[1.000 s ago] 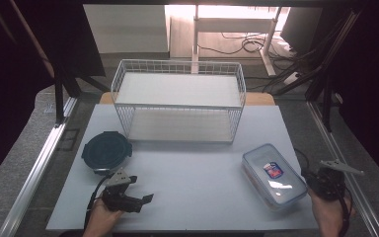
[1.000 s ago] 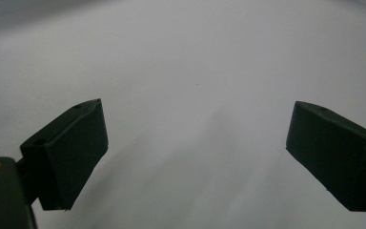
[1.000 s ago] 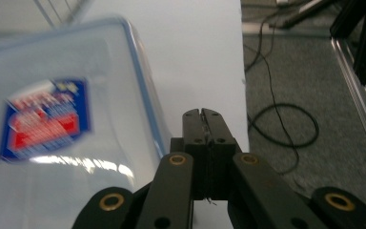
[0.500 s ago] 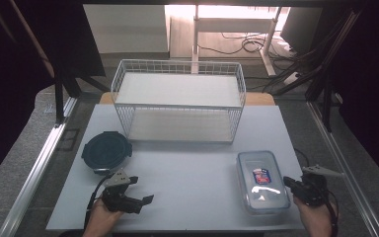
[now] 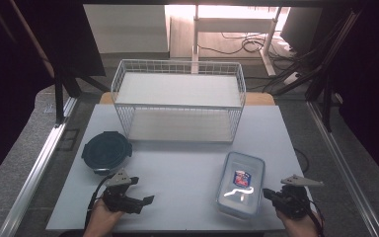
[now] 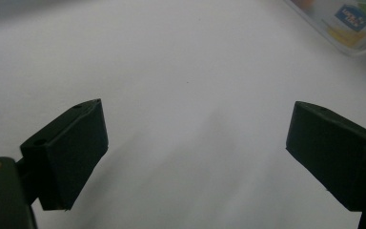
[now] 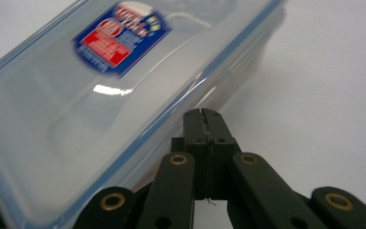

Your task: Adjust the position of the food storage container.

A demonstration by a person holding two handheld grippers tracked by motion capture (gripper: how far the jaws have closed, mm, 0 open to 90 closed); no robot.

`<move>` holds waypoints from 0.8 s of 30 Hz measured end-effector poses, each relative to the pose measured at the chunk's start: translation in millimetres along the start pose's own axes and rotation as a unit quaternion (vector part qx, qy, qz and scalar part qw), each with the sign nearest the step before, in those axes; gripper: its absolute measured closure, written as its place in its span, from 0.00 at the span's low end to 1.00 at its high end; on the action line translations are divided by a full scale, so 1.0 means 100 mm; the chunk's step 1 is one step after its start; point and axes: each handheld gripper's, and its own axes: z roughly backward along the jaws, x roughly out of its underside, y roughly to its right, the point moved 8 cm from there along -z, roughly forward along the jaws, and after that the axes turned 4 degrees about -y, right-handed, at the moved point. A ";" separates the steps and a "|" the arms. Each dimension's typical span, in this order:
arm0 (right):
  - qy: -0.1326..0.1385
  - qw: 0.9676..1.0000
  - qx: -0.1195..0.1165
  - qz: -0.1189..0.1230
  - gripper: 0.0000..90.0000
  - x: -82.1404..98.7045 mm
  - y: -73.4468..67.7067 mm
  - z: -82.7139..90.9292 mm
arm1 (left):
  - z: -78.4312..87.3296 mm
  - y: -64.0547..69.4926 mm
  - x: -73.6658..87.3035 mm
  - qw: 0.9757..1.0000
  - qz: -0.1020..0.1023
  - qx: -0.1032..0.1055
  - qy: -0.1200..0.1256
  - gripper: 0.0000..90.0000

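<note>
Your right gripper, fingers clenched flat together with nothing between them, presses sideways against the long right-hand wall of the clear box. Over the last second the box has slid leftward across the counter and turned from a skewed lie near the right edge to one nearly square with the counter's front edge; the right hand has travelled with it. This reads as a push, not a lift: the closed fingers act as a blunt pusher, and the box is probably being brought toward the middle, in front of the wire basket. In the right gripper view the joined fingers meet the box at its lower wall, just under the blue-edged lid, with the labelled top rising to their left; the box is beside them, not between them. Your left gripper rests at the front left of the counter, unmoved, its fingers spread wide over bare surface and gripping nothing; the box corner lies well apart from them. The round dark tub sits untouched behind the left gripper.
</note>
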 end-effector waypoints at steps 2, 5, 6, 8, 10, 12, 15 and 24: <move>-0.002 1.000 -0.014 0.010 0.99 0.00 -0.11 -0.01 | 0.00 0.00 0.00 1.000 0.000 0.000 0.000 0.07; -0.005 0.999 -0.027 0.022 0.99 -0.01 -0.22 -0.04 | 0.00 0.00 0.00 1.000 0.002 0.001 0.000 0.07; -0.008 0.998 -0.046 0.031 0.99 -0.02 -0.35 -0.08 | 0.00 0.00 0.00 1.000 0.002 0.001 0.000 0.07; -0.011 0.997 -0.065 0.042 0.99 -0.04 -0.48 -0.13 | 0.00 0.00 -0.01 1.000 0.002 0.002 0.001 0.07; -0.012 0.996 -0.074 0.049 0.99 -0.05 -0.55 -0.15 | 0.00 0.00 -0.01 1.000 0.003 0.002 0.001 0.08; -0.012 0.993 -0.100 0.068 0.99 -0.10 -0.74 -0.24 | -0.01 0.00 -0.01 1.000 0.005 0.002 0.000 0.08; -0.011 0.989 -0.116 0.087 0.99 -0.17 -0.90 -0.35 | -0.02 0.00 -0.01 1.000 0.007 0.005 -0.003 0.08; -0.008 0.985 -0.118 0.126 0.99 -0.31 -1.10 -0.52 | -0.03 0.02 -0.01 1.000 0.013 0.005 -0.013 0.09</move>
